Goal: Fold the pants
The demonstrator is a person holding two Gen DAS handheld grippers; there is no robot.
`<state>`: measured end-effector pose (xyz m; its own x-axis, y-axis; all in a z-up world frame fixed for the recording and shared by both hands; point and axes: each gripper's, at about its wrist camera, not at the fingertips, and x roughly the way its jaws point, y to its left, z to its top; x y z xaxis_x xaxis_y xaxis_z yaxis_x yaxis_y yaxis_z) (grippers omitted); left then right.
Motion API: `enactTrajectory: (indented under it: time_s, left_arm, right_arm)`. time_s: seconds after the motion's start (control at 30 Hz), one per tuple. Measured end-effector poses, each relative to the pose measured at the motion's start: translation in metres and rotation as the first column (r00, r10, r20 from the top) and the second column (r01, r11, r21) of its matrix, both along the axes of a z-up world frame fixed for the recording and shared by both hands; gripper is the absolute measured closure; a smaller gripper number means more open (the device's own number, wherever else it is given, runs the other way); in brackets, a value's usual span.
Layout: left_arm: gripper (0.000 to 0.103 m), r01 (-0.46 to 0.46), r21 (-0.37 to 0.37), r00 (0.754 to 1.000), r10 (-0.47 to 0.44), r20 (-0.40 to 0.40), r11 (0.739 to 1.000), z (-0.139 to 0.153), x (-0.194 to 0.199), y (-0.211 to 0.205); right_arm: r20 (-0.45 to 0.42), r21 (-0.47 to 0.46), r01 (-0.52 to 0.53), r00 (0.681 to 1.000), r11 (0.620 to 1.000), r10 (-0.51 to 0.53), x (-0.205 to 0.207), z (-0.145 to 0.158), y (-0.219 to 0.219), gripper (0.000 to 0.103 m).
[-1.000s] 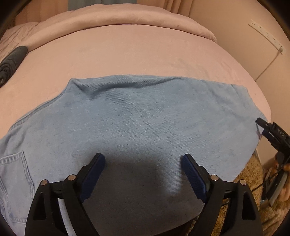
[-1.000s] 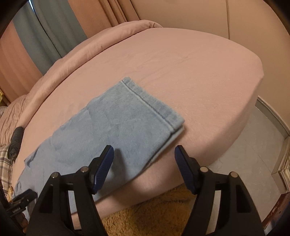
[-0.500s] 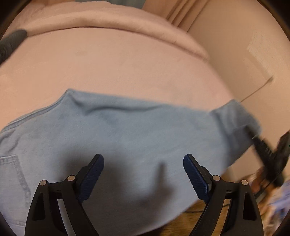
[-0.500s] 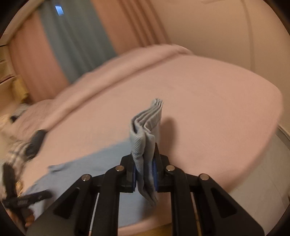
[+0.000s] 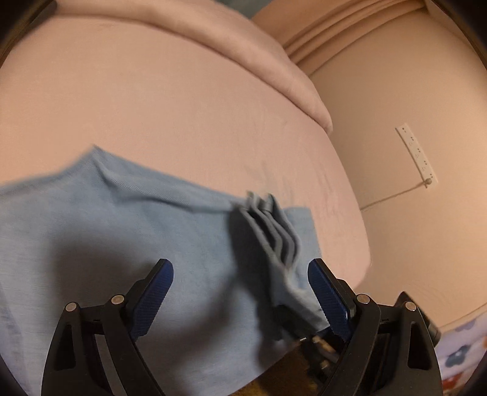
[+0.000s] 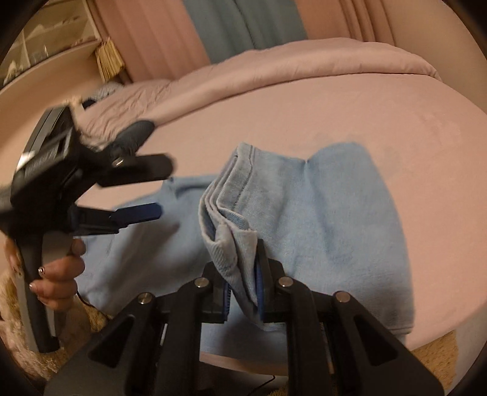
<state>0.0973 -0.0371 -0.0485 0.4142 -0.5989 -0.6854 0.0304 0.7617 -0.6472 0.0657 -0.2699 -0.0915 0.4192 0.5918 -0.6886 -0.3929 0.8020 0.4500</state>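
Light-blue pants (image 6: pixel 334 219) spread over the pink bed (image 6: pixel 304 115), near its front edge. Hem end gathered into stacked layers and pinched between the jaws of the right gripper (image 6: pixel 243 289) — clenched on the cloth, raised off the bed and turned back over the leg. Left gripper (image 5: pixel 240 301) hovering above the mid-section of the pants (image 5: pixel 121 243), jaws released and wide apart, nothing between them. Seen from the right wrist — left gripper (image 6: pixel 152 189) off to the left, handle wrapped in a hand (image 6: pixel 57 274). Folded pink duvet (image 6: pixel 274 70) along the far side of the bed; curtains (image 6: pixel 243 24) behind.
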Motion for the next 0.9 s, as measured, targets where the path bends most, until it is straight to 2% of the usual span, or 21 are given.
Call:
enactTrajectory:
  time_s: [0.07,0.13,0.17,0.2,0.27,0.4,0.5,0.6,0.73,0.83,0.9]
  left_arm:
    - [0.014,0.022,-0.042,0.999,-0.023,-0.027,0.999,-0.007,0.006,-0.008]
    - [0.016,0.029,-0.044,0.999,-0.031,-0.043,0.999,-0.008,0.007,-0.011]
    - [0.033,0.024,-0.034,0.999,-0.025,-0.047,0.999,-0.009,0.009,-0.012]
    - [0.063,0.014,-0.010,0.998,-0.015,-0.061,1.000,-0.010,0.009,-0.012]
    - [0.092,0.036,0.015,0.998,-0.035,-0.061,0.999,-0.007,0.004,-0.008]
    - [0.095,-0.008,0.106,0.998,0.002,0.057,0.994,0.025,-0.018,0.012]
    - [0.095,-0.056,0.186,0.993,0.035,0.112,0.981,0.039,-0.033,0.035]
    - [0.095,-0.076,0.231,0.994,0.057,0.088,0.970,0.025,-0.031,0.048]
    - [0.095,-0.051,0.283,0.999,0.047,0.019,0.958,-0.008,-0.015,0.039]
    - [0.095,-0.048,0.321,0.999,0.050,0.002,0.946,-0.022,-0.011,0.033]
    - [0.094,-0.049,0.335,0.999,0.046,0.017,0.941,-0.018,-0.011,0.027]
  right_arm:
    - [-0.005,-0.011,-0.020,1.000,1.000,0.020,-0.001,0.000,0.008,0.089]
    - [-0.008,-0.002,-0.046,0.999,0.999,0.046,0.000,0.003,0.014,0.089]
    - [-0.007,0.000,-0.054,0.999,0.999,0.054,-0.003,0.005,0.014,0.089]
    - [-0.006,0.005,-0.065,0.998,0.998,0.065,-0.004,0.007,0.019,0.089]
    - [-0.001,0.014,-0.089,0.996,0.996,0.089,-0.007,0.012,0.021,0.089]
    - [0.038,0.027,-0.153,0.988,0.988,0.152,-0.012,0.028,0.042,0.089]
    - [0.072,0.053,-0.210,0.976,0.976,0.206,-0.017,0.040,0.064,0.089]
    - [0.080,0.039,-0.251,0.966,0.967,0.248,-0.021,0.041,0.088,0.089]
    - [0.021,-0.020,-0.274,0.961,0.961,0.275,-0.018,0.019,0.107,0.086]
    - [-0.035,-0.066,-0.274,0.962,0.960,0.272,-0.012,0.009,0.117,0.075]
    - [-0.050,-0.054,-0.267,0.963,0.962,0.265,-0.010,0.012,0.106,0.068]
